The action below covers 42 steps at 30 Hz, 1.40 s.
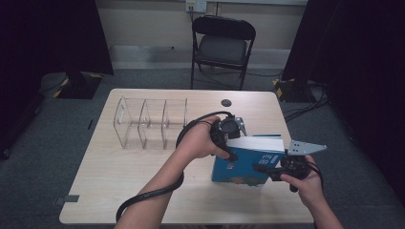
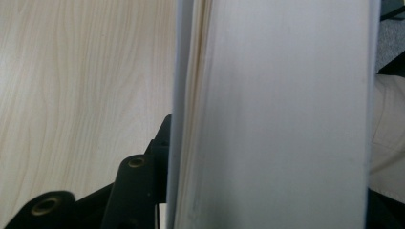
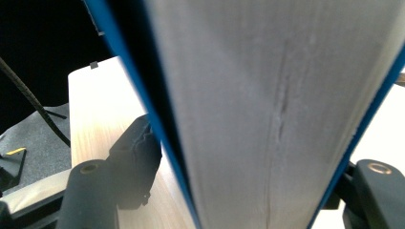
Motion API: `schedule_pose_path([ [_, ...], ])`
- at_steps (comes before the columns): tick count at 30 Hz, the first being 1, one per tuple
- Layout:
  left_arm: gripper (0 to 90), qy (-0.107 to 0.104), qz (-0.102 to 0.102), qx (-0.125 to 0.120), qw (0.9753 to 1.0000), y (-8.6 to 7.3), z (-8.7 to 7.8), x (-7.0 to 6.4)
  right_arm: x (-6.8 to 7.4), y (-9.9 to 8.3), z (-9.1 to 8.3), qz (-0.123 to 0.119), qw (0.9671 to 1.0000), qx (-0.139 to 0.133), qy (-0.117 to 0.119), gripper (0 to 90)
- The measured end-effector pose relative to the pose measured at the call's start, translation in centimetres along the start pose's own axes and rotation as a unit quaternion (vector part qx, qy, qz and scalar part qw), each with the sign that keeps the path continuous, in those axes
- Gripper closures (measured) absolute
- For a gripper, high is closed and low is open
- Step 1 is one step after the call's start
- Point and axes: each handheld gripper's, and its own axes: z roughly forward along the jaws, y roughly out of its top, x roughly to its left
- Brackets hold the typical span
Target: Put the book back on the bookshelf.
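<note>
I have the blue book [image 1: 246, 164] stood on edge at the table's [image 1: 119, 176] near right, my left claw [image 1: 228, 142] and right claw [image 1: 267, 168] both clamped across it, and next I judge it must travel left toward the clear rack [image 1: 150, 123].

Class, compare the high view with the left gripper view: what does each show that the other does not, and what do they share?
High view alone: the clear acrylic rack, the folding chair, the book's blue cover and the right tongs at its right end.

Left gripper view alone: the page edges close up, between the left tongs' black jaws.

Both: the book and the wooden table.
</note>
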Motion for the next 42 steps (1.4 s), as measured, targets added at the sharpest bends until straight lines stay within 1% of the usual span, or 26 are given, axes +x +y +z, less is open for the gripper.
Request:
schedule_pose_path([
  [1, 55.1, 0.0, -0.001, 0.001, 1.0, 0.01, 0.0, -0.05, 0.06, 0.0, -0.01, -0.001, 1.0, 0.001, -0.001, 31.9],
  [2, 55.2, -0.001, -0.012, 0.004, 0.9999, 0.03, 0.0, -0.2, 0.09, -0.04, 0.0, -0.002, 1.0, 0.0, -0.002, 31.9],
  [3, 55.6, 0.0, -0.016, 0.005, 0.9999, 0.04, 0.0, -0.3, 0.12, -0.11, -0.02, -0.002, 1.0, 0.001, -0.002, 31.8],
  [5, 55.8, 0.001, -0.008, 0.006, 0.9999, 0.02, -0.01, -0.38, 0.12, -0.25, 0.05, -0.001, 1.0, 0.0, 0.0, 31.6],
  [7, 56.1, 0.002, -0.006, 0.004, 1.0, -0.01, 0.03, -0.49, 0.19, -0.35, 0.13, -0.003, 1.0, 0.004, -0.002, 31.5],
  [9, 55.5, 0.004, -0.009, 0.006, 0.9999, 0.03, 0.01, -0.47, 0.27, -0.44, 0.24, -0.006, 1.0, 0.006, -0.003, 31.6],
  [11, 54.1, 0.008, -0.01, 0.006, 0.9999, 0.05, 0.02, -0.44, 0.23, -0.56, 0.36, -0.005, 1.0, 0.002, -0.005, 31.6],
  [14, 53.6, 0.006, -0.012, 0.005, 0.9999, 0.05, 0.01, -0.36, 0.09, -0.68, 0.49, -0.001, 1.0, -0.002, 0.001, 31.6],
  [17, 52.4, 0.007, -0.016, 0.006, 0.9998, 0.08, 0.03, -0.33, 0.01, -0.75, 0.54, -0.003, 1.0, 0.002, 0.0, 31.6],
  [19, 51.3, 0.008, -0.016, 0.007, 0.9998, 0.09, 0.02, -0.27, -0.02, -0.79, 0.52, 0.0, 1.0, 0.005, 0.002, 31.6],
  [23, 50.5, 0.01, -0.022, 0.005, 0.9997, 0.08, 0.02, -0.21, -0.02, -0.85, 0.54, 0.0, 1.0, 0.007, 0.0, 31.8],
  [26, 49.7, 0.011, -0.016, 0.001, 0.9998, 0.08, 0.01, -0.26, 0.03, -0.88, 0.52, 0.001, 1.0, 0.007, 0.0, 31.8],
  [27, 49.5, 0.006, -0.019, -0.002, 0.9998, 0.07, 0.0, -0.25, 0.04, -0.89, 0.51, 0.001, 1.0, 0.008, 0.001, 31.8],
  [29, 49.4, 0.006, -0.021, -0.004, 0.9997, 0.09, 0.0, -0.18, 0.07, -0.89, 0.52, 0.001, 1.0, 0.008, 0.001, 31.8],
  [31, 48.6, 0.009, -0.02, -0.002, 0.9998, 0.15, 0.02, -0.16, 0.08, -0.86, 0.53, 0.0, 1.0, 0.009, 0.0, 31.8],
  [34, 48.1, 0.004, -0.023, 0.002, 0.9997, 0.32, 0.03, -0.2, 0.04, -0.78, 0.52, -0.002, 1.0, 0.009, 0.0, 31.7],
  [35, 48.0, 0.005, -0.019, 0.004, 0.9998, 0.36, 0.05, -0.2, 0.05, -0.75, 0.52, -0.003, 1.0, 0.01, 0.0, 31.7],
  [38, 47.8, 0.007, -0.019, 0.005, 0.9998, 0.53, 0.04, -0.24, 0.07, -0.72, 0.54, -0.003, 0.9999, 0.01, 0.001, 31.7],
  [39, 47.7, 0.007, -0.015, 0.006, 0.9998, 0.62, 0.01, -0.24, 0.05, -0.73, 0.53, -0.002, 0.9999, 0.01, 0.001, 31.7],
  [40, 47.8, 0.009, -0.018, 0.004, 0.9998, 0.71, -0.02, -0.33, 0.04, -0.73, 0.54, -0.002, 0.9999, 0.01, 0.002, 31.7],
  [41, 47.9, 0.01, -0.013, 0.003, 0.9999, 0.8, -0.06, -0.32, 0.05, -0.74, 0.54, -0.002, 1.0, 0.01, 0.002, 31.7],
  [42, 47.9, 0.011, -0.012, 0.006, 0.9999, 0.9, -0.06, -0.36, 0.04, -0.75, 0.54, -0.002, 1.0, 0.009, 0.002, 31.7],
])
